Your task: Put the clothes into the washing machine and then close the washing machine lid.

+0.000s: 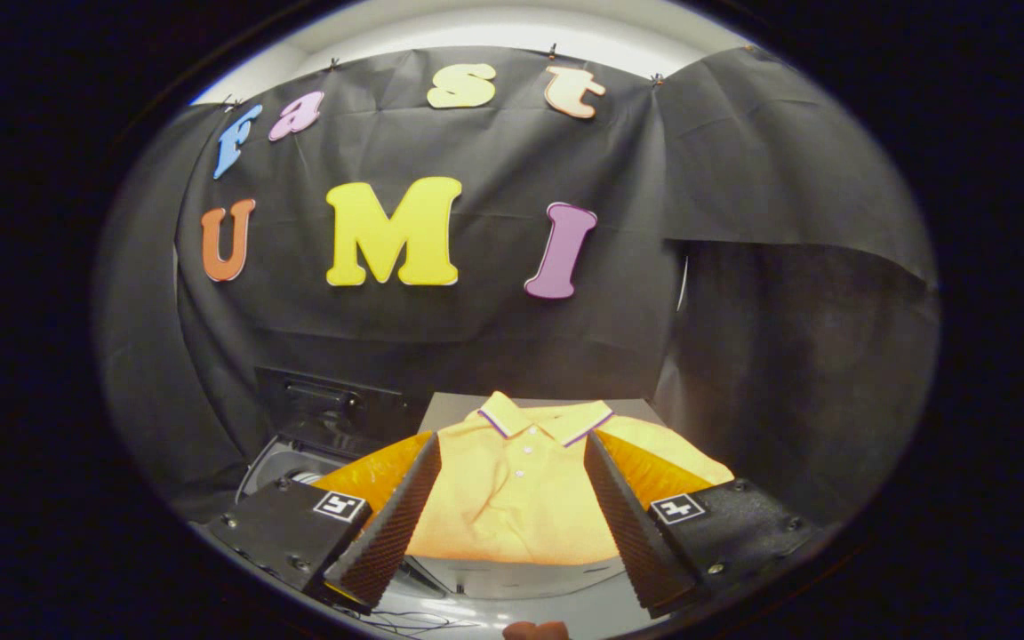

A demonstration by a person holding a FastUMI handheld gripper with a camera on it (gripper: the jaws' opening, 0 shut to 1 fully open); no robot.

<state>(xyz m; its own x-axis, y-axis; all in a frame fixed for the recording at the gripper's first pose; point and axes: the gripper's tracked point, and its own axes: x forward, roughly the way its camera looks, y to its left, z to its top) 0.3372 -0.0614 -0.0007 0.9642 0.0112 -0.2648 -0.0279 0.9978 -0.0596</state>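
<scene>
Two ribbed fingers (392, 516) of the gripper (512, 498) stand nearest, spread wide apart with nothing clamped between them; each finger mounts on a dark block carrying a small square marker (340, 506). Between and just beyond the fingers lies a yellow polo shirt (512, 498), spread flat with its collar (546, 418) at the far end, the collar edged in a thin dark stripe, and a short row of white buttons running down from it; the sleeves reach outward behind each finger, and neither finger appears to touch the cloth, though the angle makes this hard to judge. Under the shirt sits a pale grey box-like surface (530, 578), its near edge showing below the hem and its far edge behind the collar. Beside that surface, past the left finger, stands the washing machine (285, 462), with its dark lid (325, 400) raised upright against the booth wall and a curve of the round drum rim showing beneath it. Thin cables (405, 618) trail across the light floor below the fingers; a small reddish shape, perhaps a fingertip, sits lowest of all.
</scene>
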